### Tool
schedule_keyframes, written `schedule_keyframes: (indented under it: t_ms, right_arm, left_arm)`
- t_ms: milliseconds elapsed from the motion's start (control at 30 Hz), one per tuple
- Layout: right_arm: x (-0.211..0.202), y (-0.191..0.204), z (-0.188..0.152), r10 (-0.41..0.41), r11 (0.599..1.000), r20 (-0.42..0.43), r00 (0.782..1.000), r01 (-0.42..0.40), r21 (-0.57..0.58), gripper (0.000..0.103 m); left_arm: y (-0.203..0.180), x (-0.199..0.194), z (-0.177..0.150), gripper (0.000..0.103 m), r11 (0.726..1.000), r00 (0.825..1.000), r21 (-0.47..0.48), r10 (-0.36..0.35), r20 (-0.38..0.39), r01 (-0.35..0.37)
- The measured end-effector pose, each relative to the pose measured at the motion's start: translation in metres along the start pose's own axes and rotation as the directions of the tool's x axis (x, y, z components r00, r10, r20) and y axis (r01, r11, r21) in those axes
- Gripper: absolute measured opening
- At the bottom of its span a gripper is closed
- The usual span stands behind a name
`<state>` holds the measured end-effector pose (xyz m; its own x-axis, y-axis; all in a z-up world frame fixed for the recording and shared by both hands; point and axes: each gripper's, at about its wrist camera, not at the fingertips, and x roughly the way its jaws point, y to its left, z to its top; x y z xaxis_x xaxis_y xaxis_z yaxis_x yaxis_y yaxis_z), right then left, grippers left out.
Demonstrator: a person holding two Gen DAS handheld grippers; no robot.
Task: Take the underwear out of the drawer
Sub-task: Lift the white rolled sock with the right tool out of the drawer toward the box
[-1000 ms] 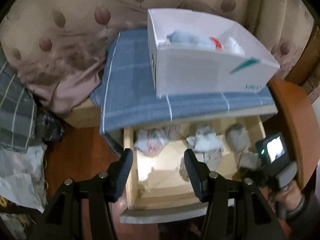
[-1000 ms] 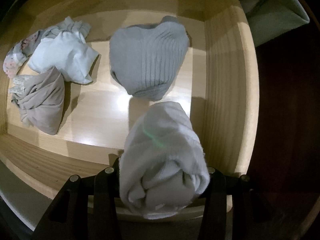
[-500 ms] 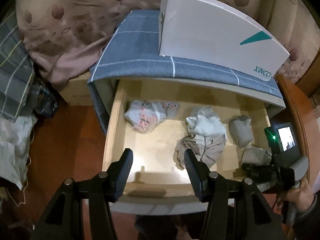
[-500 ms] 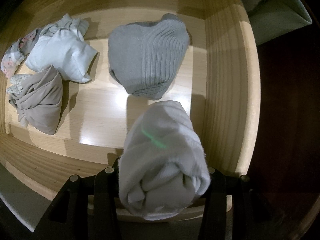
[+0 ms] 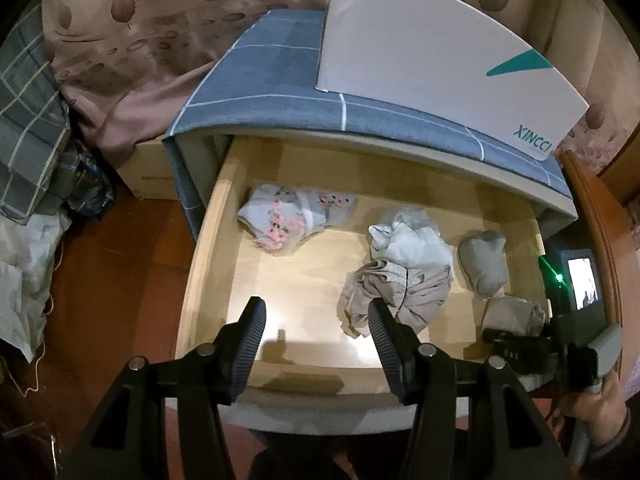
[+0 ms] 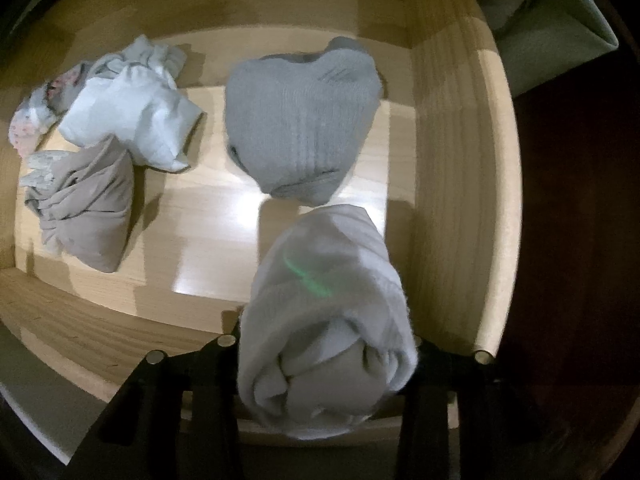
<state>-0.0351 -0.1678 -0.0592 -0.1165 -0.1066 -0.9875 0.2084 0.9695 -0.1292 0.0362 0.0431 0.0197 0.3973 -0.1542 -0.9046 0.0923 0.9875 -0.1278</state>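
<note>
The wooden drawer (image 5: 208,264) stands pulled out. It holds a floral underwear (image 5: 284,216), a white bundle (image 5: 412,244), a beige bundle (image 5: 396,300) and a grey ribbed roll (image 5: 484,264). My left gripper (image 5: 316,320) hovers open over the drawer's front, with nothing between its fingers. In the front right corner my right gripper (image 6: 326,360) points straight down. Its jaws are closing, squeezing a pale rolled underwear (image 6: 324,320) that hides the pads. That same roll (image 5: 512,314) shows in the left wrist view too. The grey ribbed roll (image 6: 300,132) lies just behind it.
A white box (image 5: 432,48) sits on a blue checked cloth (image 5: 272,92) covering the cabinet top. Pink leaf-print bedding (image 5: 140,40) and a cardboard box (image 5: 148,164) lie to the left, over a dark wood floor (image 5: 120,280). A hand (image 5: 600,404) grips the right tool.
My left gripper has sunk toward the drawer, so the white box's inside is out of sight and the drawer looks larger. The right gripper kept its place and pinched the pale roll tighter.
</note>
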Motion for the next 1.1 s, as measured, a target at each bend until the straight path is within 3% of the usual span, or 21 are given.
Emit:
schedule_keyframes:
  t_ms: [433, 600, 733, 900, 1100]
  right_arm:
    - [-0.009, -0.004, -0.004, 0.076, 0.997, 0.029, 0.997, -0.075, -0.024, 0.034]
    - [-0.028, -0.009, -0.011, 0.103, 0.995, 0.095, 0.99, -0.101, -0.027, 0.034]
    - [-0.056, -0.014, -0.017, 0.092, 0.995, 0.127, 0.988, -0.088, -0.037, 0.034]
    - [-0.109, -0.02, -0.021, 0.091, 0.995, 0.187, 0.978, -0.081, -0.061, 0.034]
    - [-0.197, -0.029, -0.009, 0.12, 0.99, 0.304, 0.945, -0.093, -0.102, 0.034]
  left_arm:
    - [-0.031, 0.019, 0.023, 0.054, 0.999, 0.999, 0.017, -0.039, -0.017, 0.039]
    - [-0.038, 0.032, 0.012, 0.054, 0.998, 0.999, 0.062, 0.003, -0.033, -0.001]
    - [-0.036, 0.034, 0.006, 0.054, 0.998, 0.999, 0.069, -0.011, -0.035, 0.013]
    - [-0.024, 0.039, 0.004, 0.054, 0.999, 0.997, -0.001, -0.048, -0.056, 0.048]
    - [-0.03, 0.039, 0.001, 0.054, 0.998, 0.996, 0.01, -0.062, -0.071, 0.063]
